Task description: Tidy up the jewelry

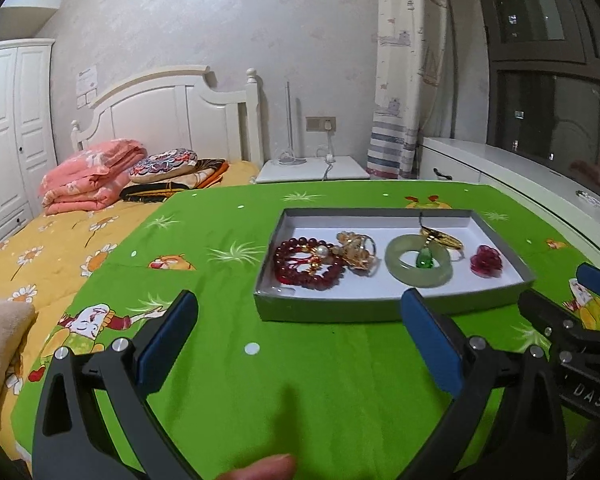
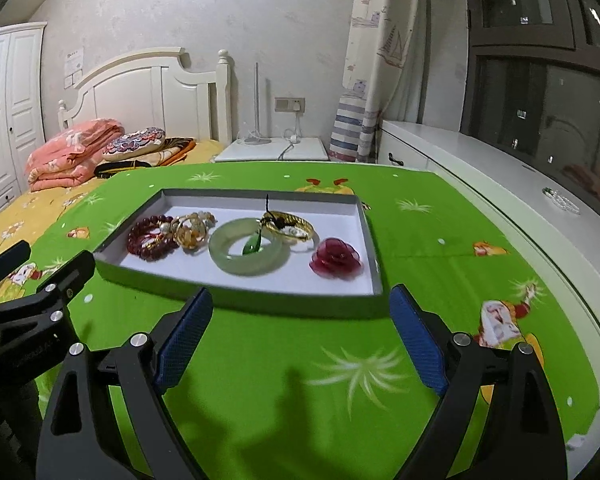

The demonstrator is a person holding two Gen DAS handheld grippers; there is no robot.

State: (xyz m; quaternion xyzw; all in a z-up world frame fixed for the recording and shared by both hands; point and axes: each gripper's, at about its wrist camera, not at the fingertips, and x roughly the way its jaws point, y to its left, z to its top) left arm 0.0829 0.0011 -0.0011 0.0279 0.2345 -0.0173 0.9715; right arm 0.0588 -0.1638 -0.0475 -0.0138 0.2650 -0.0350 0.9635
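Observation:
A grey shallow box (image 1: 340,310) (image 2: 260,300) with a white floor lies on the green cloth. In it lie a dark red bead bracelet (image 1: 310,266) (image 2: 150,240), a gold bead bracelet (image 1: 356,250) (image 2: 192,232), a pale jade bangle (image 1: 418,266) (image 2: 246,256) with a green pendant (image 1: 424,258) (image 2: 254,246), a gold bangle (image 1: 442,238) (image 2: 288,224) and a dark red flower (image 1: 486,262) (image 2: 336,258). My left gripper (image 1: 298,316) is open and empty just before the box. My right gripper (image 2: 302,304) is open and empty at the box's near edge.
The green cartoon cloth (image 1: 300,380) covers a table beside a bed with a yellow sheet (image 1: 40,252) and a folded pink quilt (image 1: 88,176). A white nightstand (image 1: 312,168) stands behind. A white window ledge (image 2: 500,184) runs along the right, with a clear bead bracelet (image 2: 562,200) on it.

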